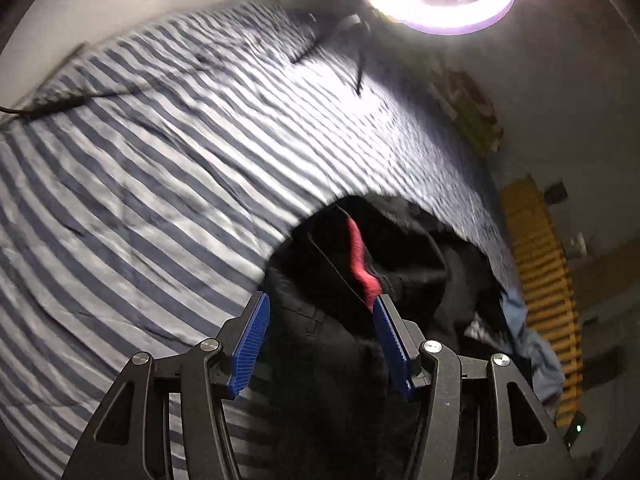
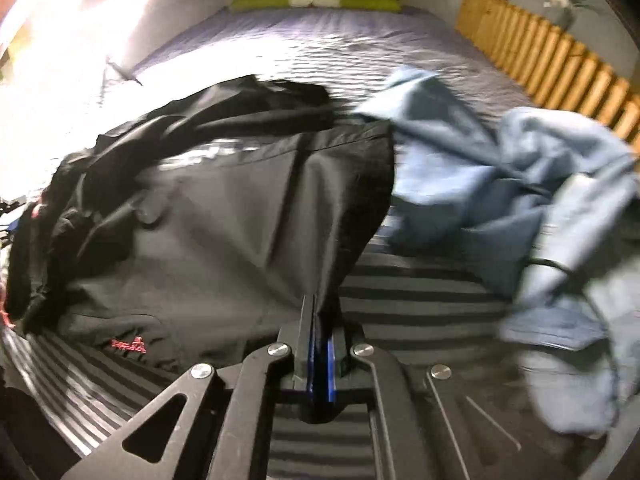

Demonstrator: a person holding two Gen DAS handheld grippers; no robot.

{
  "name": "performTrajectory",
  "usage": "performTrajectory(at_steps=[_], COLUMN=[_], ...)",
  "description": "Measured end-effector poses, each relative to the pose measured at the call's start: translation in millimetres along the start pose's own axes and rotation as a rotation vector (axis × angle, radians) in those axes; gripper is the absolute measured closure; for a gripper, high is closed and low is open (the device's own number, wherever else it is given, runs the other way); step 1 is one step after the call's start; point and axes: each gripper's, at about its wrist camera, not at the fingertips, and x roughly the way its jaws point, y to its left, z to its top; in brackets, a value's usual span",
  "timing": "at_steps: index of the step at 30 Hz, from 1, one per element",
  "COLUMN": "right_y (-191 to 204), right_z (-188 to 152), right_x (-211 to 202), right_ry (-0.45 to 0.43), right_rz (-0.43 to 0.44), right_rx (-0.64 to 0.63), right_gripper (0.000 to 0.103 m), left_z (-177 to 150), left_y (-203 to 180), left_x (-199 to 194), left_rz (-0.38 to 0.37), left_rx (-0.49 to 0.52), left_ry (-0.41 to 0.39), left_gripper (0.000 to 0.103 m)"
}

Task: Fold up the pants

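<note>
- The right gripper point(image 2: 319, 312) is pinching the black pants point(image 2: 224, 208) at their edge beside the blue garment point(image 2: 500, 184).
- The left gripper point(image 1: 320, 312) is gaping apart over the red waistband point(image 1: 362, 260).
- The cloth is looking light, limp and slick; hems are probably gripping best.

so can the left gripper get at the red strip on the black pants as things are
Probably yes. The left gripper is open, with the black pants between its fingers and the red strip just ahead by the right-hand finger, nothing lying over it. The blurred frame leaves contact unclear.
</note>
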Motion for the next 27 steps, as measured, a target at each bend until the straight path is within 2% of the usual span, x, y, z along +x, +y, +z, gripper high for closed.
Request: performTrajectory(at_steps=[3, 5, 6, 7, 9, 10, 12, 13, 14, 16, 17, 19, 21, 23, 25, 27], right_y=[-2.0, -3.2, -4.1, -2.9, 8.4, 18.6, 52.3, 77.0, 95.7, 148.6, 183.4, 242.8, 299.6, 355.4, 388.7, 406.0], right_z=[-5.5, -2.9, -0.4, 4.9, 21.0, 28.6, 51.5, 63.7, 70.7, 92.6, 105.6, 115.3, 127.6, 139.3, 147.5, 152.0], right_x=[5.6, 4.2, -3.2, -9.7, -24.9, -28.5, -29.0, -28.0, -26.8, -20.9, -15.9, -16.1, -4.6, 12.0, 34.6, 54.3], right_ry=[0.076, 0.087, 0.073, 0.051, -0.008, -0.022, -0.038, -0.044, -0.045, -0.046, -0.050, -0.054, -0.043, -0.002, 0.039, 0.069], right_rz=[-0.092, -0.157, -0.163, -0.149, -0.084, -0.035, 0.077, 0.144, 0.182, 0.294, 0.339, 0.377, 0.411, 0.426, 0.404, 0.348], right_rx=[-0.046, -0.047, -0.033, -0.018, -0.011, -0.030, -0.089, -0.128, -0.152, -0.231, -0.287, -0.378, -0.463, -0.539, -0.566, -0.575], right_gripper=[0.093, 0.077, 0.075, 0.072, 0.063, 0.053, 0.051, 0.051, 0.051, 0.050, 0.049, 0.049, 0.048, 0.043, 0.042, 0.042], left_z=[-8.6, -13.9, -16.1, -19.1, -23.4, -24.9, -28.8, -30.2, -31.4, -33.5, -34.0, -34.1, -33.2, -34.2, -34.5, -33.7], left_y=[-19.9, -28.7, -32.0, -36.9, -45.3, -45.7, -43.1, -40.5, -38.2, -32.4, -28.5, -20.8, -13.1, -9.7, -5.2, 2.3], left_x=[6.5, 11.0, 12.2, 13.4, 16.2, 16.9, 17.6, 17.2, 17.2, 17.2, 16.3, 12.2, 3.8, -2.4, -3.8, -7.2], left_rz=[0.045, 0.050, 0.048, 0.054, 0.120, 0.140, 0.148, 0.153, 0.158, 0.194, 0.219, 0.207, 0.152, 0.170, 0.186, 0.174], left_rx=[0.079, 0.103, 0.112, 0.133, 0.191, 0.203, 0.210, 0.210, 0.216, 0.220, 0.219, 0.204, 0.184, 0.201, 0.204, 0.190], left_ry=[0.009, 0.027, 0.032, 0.038, 0.032, 0.035, 0.045, 0.041, 0.040, 0.043, 0.037, 0.035, 0.030, 0.014, 0.011, 0.009], left_gripper=[0.042, 0.041, 0.040, 0.039, 0.039, 0.039, 0.040, 0.043, 0.048, 0.066, 0.068, 0.078, 0.079, 0.081, 0.087, 0.090])
